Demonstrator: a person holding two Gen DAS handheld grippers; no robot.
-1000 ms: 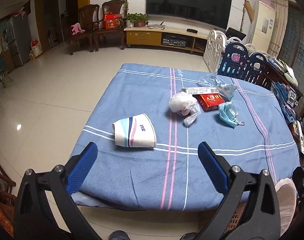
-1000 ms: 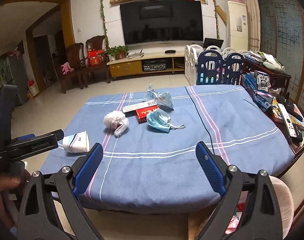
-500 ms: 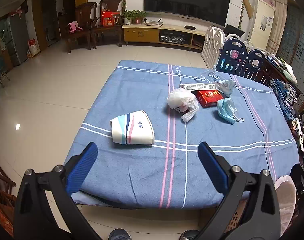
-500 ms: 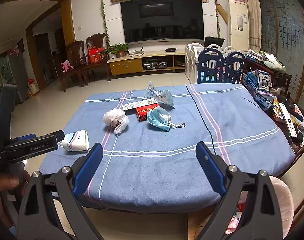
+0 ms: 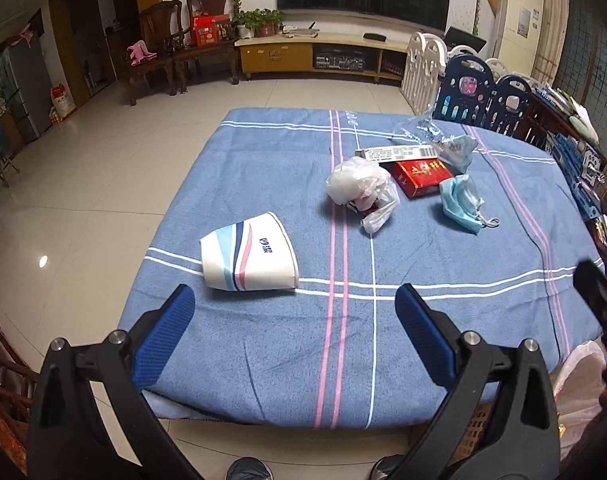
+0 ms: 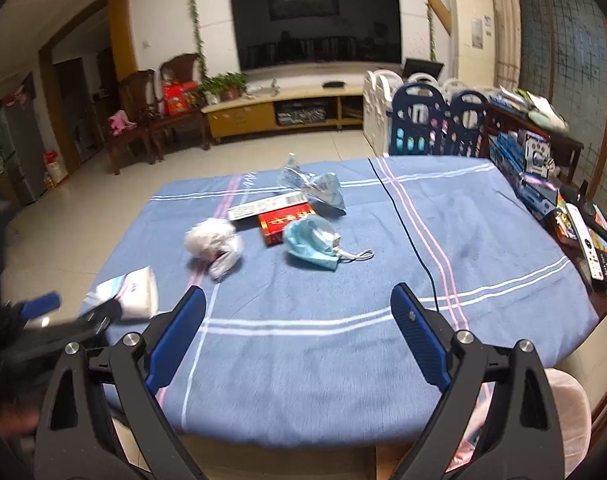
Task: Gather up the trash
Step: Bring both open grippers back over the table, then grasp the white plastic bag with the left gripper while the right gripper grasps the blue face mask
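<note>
L wrist: left tongs [image 5: 294, 310] wide open, empty, w/ paper cup [image 5: 248, 258] on its side just beyond, on blue striped desk [image 5: 263, 344]. R wrist: right tongs [image 6: 297, 318] wide open, empty; crumpled blue mask [image 6: 313, 242] mid-desk, white bag [image 6: 213, 242] to its left.

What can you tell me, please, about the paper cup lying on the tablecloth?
The paper cup lies on its side on the blue striped tablecloth, near the table's left front corner, rim toward the right and base toward the left. It is white with light blue, dark blue and pink curved stripes and small dark print. It looks slightly flattened. Nothing touches it but the cloth; the open left gripper sits just short of it.
</note>
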